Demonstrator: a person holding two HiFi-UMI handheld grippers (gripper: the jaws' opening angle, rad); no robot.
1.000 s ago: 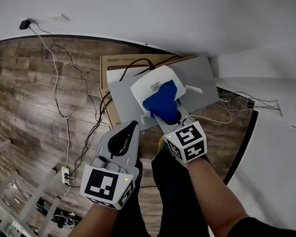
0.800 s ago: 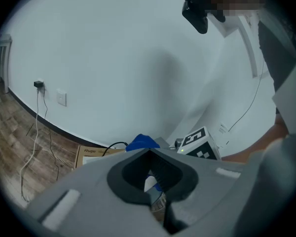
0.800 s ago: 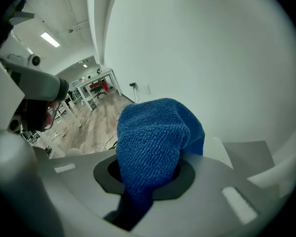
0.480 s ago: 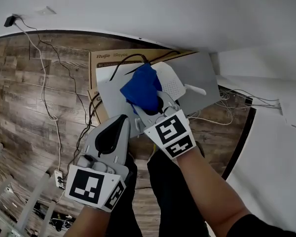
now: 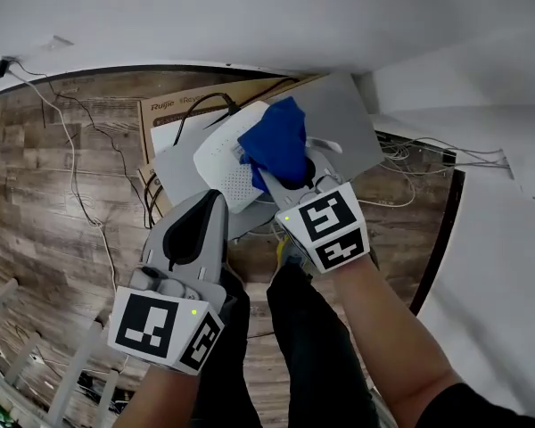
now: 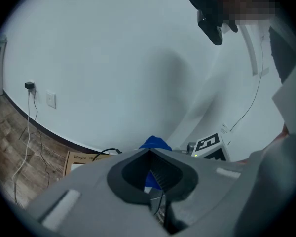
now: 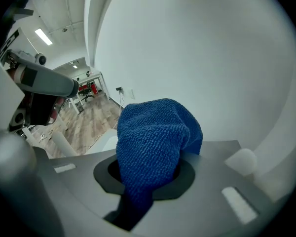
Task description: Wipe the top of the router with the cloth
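Right gripper [image 5: 290, 175] clamped on blue cloth [image 5: 275, 141]; cloth bulges ahead of its jaws, resting on the white router [image 5: 221, 166] top. Left gripper [image 5: 212, 208] jaws together, empty, router just beyond them. Wiping apparently underway; router's bare end probably left.

One router [image 5: 221, 163], one cloth [image 5: 276, 139], one cardboard box [image 5: 160, 108], two grippers [image 5: 212, 205] [image 5: 294, 179].

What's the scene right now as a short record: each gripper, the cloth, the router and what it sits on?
left gripper: shut, empty, near the router
right gripper: shut on the cloth
cloth: blue, bunched, over one end of the router
router: white, on a grey panel
grey panel: over a cardboard box
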